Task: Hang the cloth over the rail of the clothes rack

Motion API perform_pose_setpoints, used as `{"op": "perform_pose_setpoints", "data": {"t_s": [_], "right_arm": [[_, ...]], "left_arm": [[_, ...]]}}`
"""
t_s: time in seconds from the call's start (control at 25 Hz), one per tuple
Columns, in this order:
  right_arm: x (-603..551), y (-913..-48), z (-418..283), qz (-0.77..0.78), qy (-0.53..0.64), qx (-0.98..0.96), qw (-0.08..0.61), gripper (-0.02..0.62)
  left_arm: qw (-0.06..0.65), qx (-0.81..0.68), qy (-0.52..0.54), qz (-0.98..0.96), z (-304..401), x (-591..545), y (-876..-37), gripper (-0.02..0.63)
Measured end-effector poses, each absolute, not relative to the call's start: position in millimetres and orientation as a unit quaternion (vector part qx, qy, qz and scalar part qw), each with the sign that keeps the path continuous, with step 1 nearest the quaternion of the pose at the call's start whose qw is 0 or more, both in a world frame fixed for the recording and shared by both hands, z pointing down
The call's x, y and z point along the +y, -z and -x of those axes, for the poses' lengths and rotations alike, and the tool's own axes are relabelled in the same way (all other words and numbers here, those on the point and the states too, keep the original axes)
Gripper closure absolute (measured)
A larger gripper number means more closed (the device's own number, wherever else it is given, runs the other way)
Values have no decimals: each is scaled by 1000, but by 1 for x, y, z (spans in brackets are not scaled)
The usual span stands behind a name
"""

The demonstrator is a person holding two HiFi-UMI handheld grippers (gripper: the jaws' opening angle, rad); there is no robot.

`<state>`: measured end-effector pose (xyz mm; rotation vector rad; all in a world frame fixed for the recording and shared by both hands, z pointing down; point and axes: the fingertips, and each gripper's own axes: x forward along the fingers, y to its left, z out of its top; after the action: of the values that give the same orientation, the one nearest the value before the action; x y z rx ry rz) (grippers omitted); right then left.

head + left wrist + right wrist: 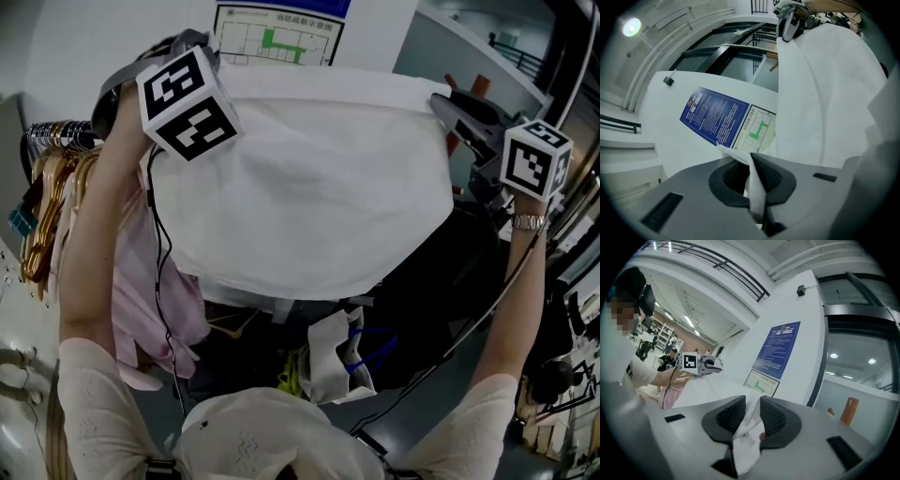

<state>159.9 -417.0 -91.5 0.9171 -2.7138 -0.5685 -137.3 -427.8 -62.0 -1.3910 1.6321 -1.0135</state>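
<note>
You pinch the white cloth (309, 187) in your left gripper (752, 164), fingers (774, 176) pressed together on it, while the fingers of your right gripper (752, 411) stand spread around its other corner.

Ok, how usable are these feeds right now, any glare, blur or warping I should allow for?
Head view: evenly lit, dim toward the bottom edge; the white cloth is bright but keeps its folds. Left gripper view: heavy fisheye bend, black corners, a lamp flaring top left. Right gripper view: same bend, blue poster too small to read, light spots reflected in the glass.
</note>
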Motion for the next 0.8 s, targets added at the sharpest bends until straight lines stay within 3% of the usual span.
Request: {"op": "perform_pose_setpoints", "data": {"t_s": [0.32,0.6,0.8], "right_arm": [[-427,115,-210,-392,220,-891,65,506],[-353,135,-83,-293,356,-884,75,506],[-341,132,13,-237,374,-893,83,506]], "left_arm": [[391,643,382,536,138,-425,65,591],[426,658,338,521,135,-408,77,591],[421,644,313,557,133,-405,79,591]]}}
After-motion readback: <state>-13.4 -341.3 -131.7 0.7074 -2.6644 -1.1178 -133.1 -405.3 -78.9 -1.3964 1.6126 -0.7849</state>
